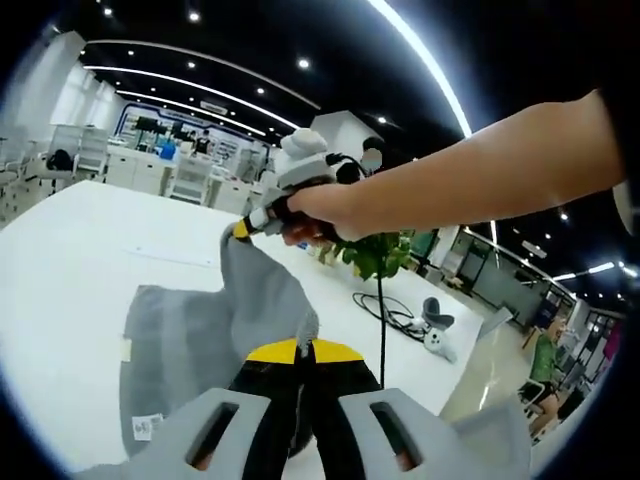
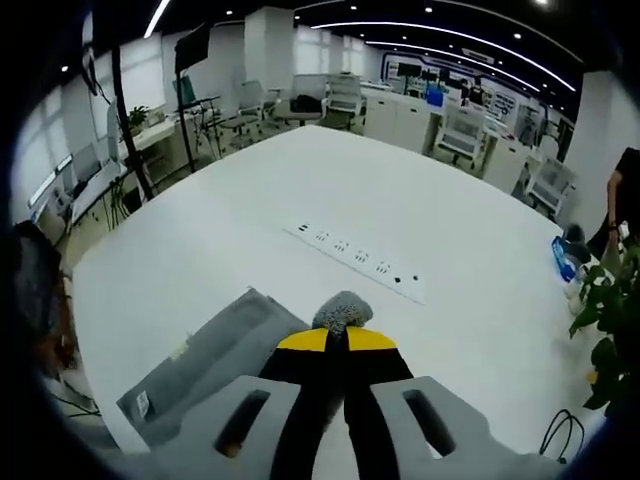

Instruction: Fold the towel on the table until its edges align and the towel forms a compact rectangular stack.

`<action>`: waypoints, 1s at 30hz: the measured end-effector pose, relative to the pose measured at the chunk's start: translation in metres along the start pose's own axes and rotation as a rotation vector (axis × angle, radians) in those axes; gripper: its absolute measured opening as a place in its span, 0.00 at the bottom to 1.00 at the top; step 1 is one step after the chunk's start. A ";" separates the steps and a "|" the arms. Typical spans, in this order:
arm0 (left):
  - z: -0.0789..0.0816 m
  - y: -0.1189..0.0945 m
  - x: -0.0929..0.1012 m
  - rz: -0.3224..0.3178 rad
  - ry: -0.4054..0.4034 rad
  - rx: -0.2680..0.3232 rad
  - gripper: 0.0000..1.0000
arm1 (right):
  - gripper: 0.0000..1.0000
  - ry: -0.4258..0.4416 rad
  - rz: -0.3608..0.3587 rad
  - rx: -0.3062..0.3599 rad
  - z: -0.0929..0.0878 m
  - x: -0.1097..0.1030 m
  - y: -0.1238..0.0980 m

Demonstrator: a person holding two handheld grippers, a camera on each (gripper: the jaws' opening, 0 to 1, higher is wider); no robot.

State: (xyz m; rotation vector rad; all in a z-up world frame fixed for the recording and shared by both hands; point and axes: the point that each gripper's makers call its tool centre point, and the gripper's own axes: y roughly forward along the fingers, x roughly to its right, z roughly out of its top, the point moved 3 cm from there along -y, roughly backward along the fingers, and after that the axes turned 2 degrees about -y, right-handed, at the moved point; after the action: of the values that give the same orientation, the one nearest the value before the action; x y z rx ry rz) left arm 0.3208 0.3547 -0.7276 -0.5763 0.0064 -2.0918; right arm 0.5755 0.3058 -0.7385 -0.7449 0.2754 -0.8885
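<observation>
A: While both corners are hanging off the white table [image 2: 300, 190], where is the grey towel [image 1: 180, 330] lying?

B: Most of it is resting flat on the tabletop, a white tag [image 1: 145, 427] showing at its near edge. Two parts are being lifted: one is running up to the left gripper [image 1: 304, 352], the other to the right gripper [image 1: 243, 228], which is entering the left gripper view from the right, held in a person's hand [image 1: 312, 212].

A: How are the jaws standing?

B: Left gripper's yellow-tipped jaws are pressed together on a fold of towel. Right gripper [image 2: 337, 339] is likewise pinching a tuft of cloth between closed tips.

A: What is sitting around it?

B: Right gripper view is showing a white power strip [image 2: 360, 263] lying on the table beyond the towel, well apart from it, and a blue object [image 2: 562, 258] near the far edge. A leafy plant [image 1: 378, 252] is standing behind the hand in the left gripper view, with a black cable [image 1: 385, 305] and a white device [image 1: 438, 335] on the floor past the table's edge.

A: Is anything crowding the towel?

B: Bare table is lying all round it.
</observation>
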 end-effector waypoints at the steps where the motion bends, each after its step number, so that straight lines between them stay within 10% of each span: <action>1: 0.001 -0.002 -0.004 0.005 0.002 0.006 0.02 | 0.01 -0.007 -0.002 0.000 0.002 -0.002 0.001; 30: -0.015 -0.048 -0.069 0.158 -0.038 0.055 0.03 | 0.01 -0.078 0.049 0.011 0.034 -0.062 0.044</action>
State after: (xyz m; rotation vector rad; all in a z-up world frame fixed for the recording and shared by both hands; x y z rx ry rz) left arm 0.3078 0.4340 -0.7578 -0.5639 -0.0261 -1.9215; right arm 0.5803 0.3881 -0.7494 -0.7578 0.2187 -0.8119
